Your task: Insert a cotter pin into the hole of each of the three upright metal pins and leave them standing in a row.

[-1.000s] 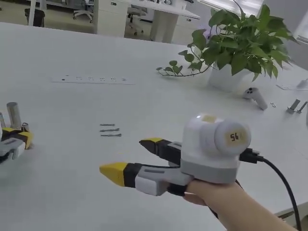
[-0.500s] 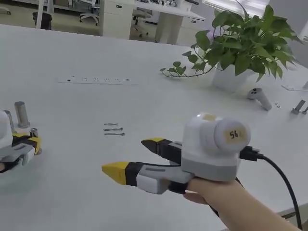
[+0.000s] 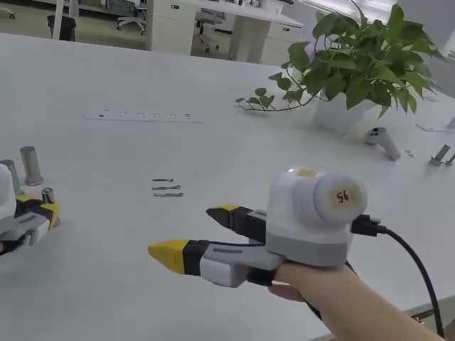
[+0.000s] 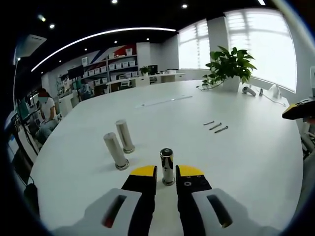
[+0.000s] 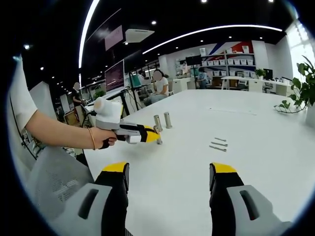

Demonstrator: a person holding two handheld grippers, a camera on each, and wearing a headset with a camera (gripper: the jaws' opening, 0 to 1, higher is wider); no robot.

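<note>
My left claw is down at the white worktop, its jaws narrowly parted either side of a short upright metal pin. I cannot tell whether they grip it. Two taller metal pins stand just beyond. Three cotter pins lie side by side, well apart from them. My right claw hangs wide open, holding nothing.

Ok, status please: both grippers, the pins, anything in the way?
Right gripper open, empty, hovering. Left gripper jaws either side of nearest metal pin; grip unclear. Three cotter pins lying loose, none inserted. Nothing in the way.
</note>
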